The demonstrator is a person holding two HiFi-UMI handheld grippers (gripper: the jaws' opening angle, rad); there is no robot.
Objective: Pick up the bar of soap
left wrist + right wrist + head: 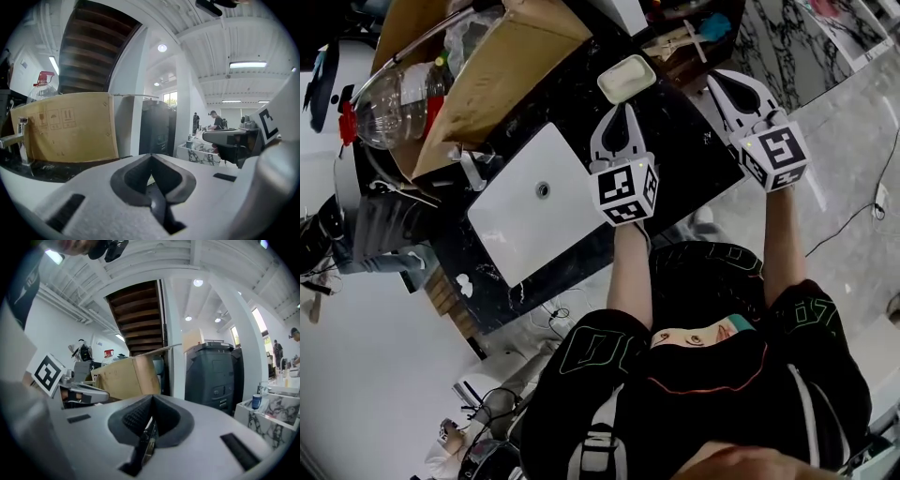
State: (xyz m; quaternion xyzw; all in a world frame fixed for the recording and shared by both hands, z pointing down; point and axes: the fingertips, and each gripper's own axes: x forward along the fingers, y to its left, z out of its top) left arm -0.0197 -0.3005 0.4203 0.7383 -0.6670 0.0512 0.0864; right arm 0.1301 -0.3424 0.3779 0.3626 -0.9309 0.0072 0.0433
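- Worktop [684, 150]: black stone with pale veins, with a white rectangular sink [511, 234] set into it and a metal tap [472, 171] at the sink's far edge.
- Behind the sink is a brown cardboard box [502, 70]. Beside the box lies a clear plastic bottle [394, 103] with a red cap.
- Room: pale glossy floor [853, 150], white beamed ceiling with strip lights, and the dark underside of a stair [138, 317].
- Soap [626, 78]: a pale cream bar, oblong with rounded corners and a lighter raised rim. Whether that rim is a dish, I cannot tell. It lies flat on the worktop beyond the sink's far right corner.
- Left tongs [625, 109]: tips pressed together with nothing between them, pointing at the soap from just short of it.
- Right tongs [733, 84]: closed and empty, off to the soap's right and apart from it.
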